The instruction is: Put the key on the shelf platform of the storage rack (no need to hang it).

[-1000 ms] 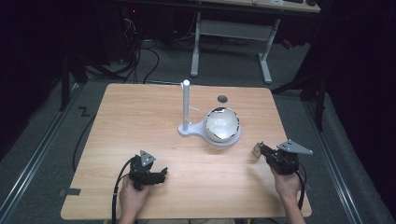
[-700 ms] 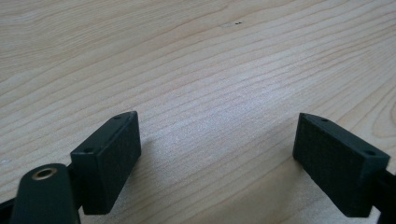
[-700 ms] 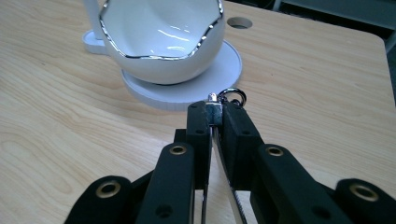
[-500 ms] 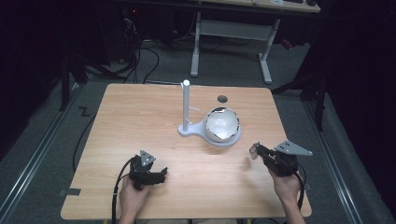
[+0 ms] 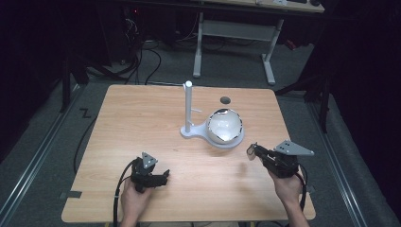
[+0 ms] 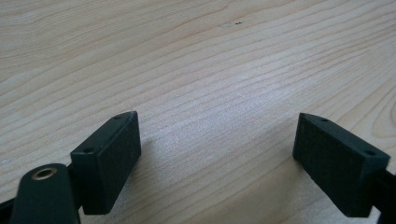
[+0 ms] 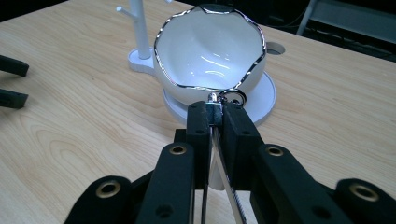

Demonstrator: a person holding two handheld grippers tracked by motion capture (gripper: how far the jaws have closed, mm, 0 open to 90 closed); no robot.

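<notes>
Two grippers on wooden table (image 5: 142,123), right gripper (image 7: 217,112) clamping metal chain (image 7: 219,154) at 5 o'clock of white bowl (image 7: 210,51), left gripper (image 6: 215,149) jaws apart, empty.

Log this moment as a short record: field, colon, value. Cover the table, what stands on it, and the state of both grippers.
surface: wooden table, round hole near its far edge
stand: white stand, upright post with small pegs, round base
bowl: white bowl with wavy silver rim, sitting on the stand's round base
left gripper: open, fingers wide apart, nothing between them, low over bare wood
right gripper: shut on a small metal clasp, chain hanging below, aimed at the bowl
</notes>
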